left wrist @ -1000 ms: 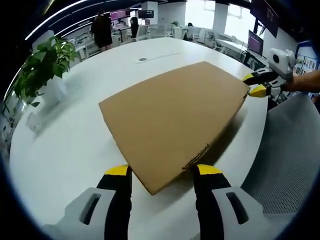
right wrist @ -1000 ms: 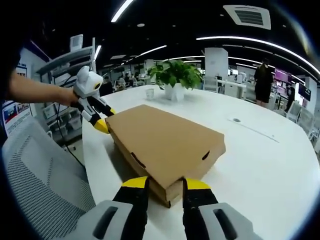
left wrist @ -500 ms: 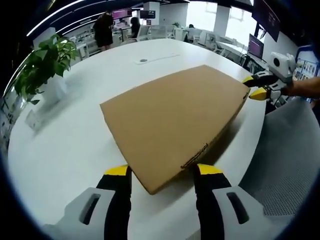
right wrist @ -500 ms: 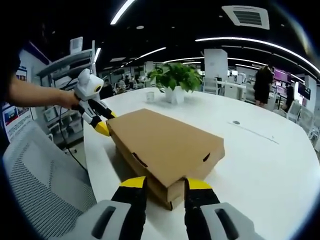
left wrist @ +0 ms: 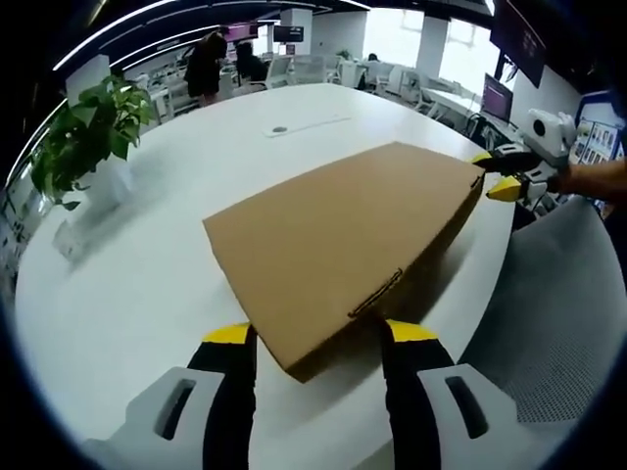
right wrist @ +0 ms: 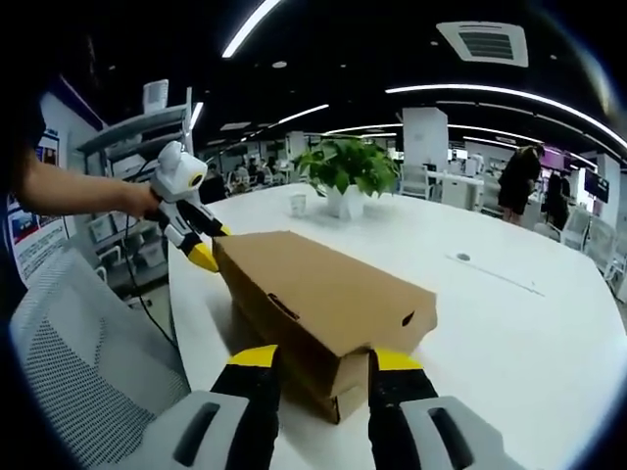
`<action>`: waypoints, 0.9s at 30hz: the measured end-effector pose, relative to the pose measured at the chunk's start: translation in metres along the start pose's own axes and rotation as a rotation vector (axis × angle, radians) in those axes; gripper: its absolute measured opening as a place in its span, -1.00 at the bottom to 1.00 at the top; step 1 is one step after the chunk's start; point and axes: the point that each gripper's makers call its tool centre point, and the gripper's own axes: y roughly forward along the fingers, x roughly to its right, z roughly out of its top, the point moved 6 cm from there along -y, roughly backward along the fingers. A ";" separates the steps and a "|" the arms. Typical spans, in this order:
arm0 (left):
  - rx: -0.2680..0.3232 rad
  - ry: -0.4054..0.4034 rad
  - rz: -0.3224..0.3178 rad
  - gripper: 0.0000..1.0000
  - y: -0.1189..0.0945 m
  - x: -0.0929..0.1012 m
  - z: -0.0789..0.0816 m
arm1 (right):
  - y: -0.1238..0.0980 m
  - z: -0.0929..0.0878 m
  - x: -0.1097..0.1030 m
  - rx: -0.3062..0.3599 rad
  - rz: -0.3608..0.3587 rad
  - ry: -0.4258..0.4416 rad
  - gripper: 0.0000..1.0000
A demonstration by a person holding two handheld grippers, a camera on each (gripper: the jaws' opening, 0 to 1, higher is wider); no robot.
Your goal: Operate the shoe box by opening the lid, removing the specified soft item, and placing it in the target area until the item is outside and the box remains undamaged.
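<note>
- On the far left of the left gripper view a leafy potted plant (left wrist: pixel 83 132) in a white pot stands well clear on the white table (left wrist: pixel 147 284); I judge it is no obstacle.
- My left gripper (left wrist: pixel 318 338) has its yellow-tipped jaws spread, one on each side of the near corner of the shoe box (left wrist: pixel 343 245). I take this as bracketing the corner to lift the lid evenly.
- The box lies flat near the table's edge, plain brown corrugated card with a matte face and a slit tab along its front edge.
- At the far right corner, my right gripper (left wrist: pixel 505 176) meets the lid's opposite end.
- In the right gripper view the left gripper (right wrist: pixel 201 245) touches the far corner at left, a bare forearm behind it.
- My right gripper (right wrist: pixel 323 362) is also spread, straddling its corner. Here the lid (right wrist: pixel 323 289) sits raised above the base, a gap showing, so I judge opening is under way.
- I cannot see the soft item inside.
- A grey mesh chair (right wrist: pixel 78 362) stands beside the table.
</note>
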 end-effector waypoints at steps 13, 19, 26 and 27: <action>0.060 -0.005 0.014 0.00 -0.018 -0.001 0.015 | -0.006 0.023 0.002 0.057 -0.001 -0.025 -0.28; 0.090 -0.015 0.021 0.00 -0.023 -0.003 0.022 | -0.007 0.031 0.006 0.071 -0.004 -0.048 -0.30; 0.129 -0.019 0.044 -0.13 -0.026 -0.008 0.027 | -0.006 0.042 0.014 0.077 -0.003 -0.083 -0.34; 0.137 -0.016 0.051 -0.15 -0.028 -0.010 0.029 | -0.006 0.044 0.014 0.079 -0.004 -0.086 -0.34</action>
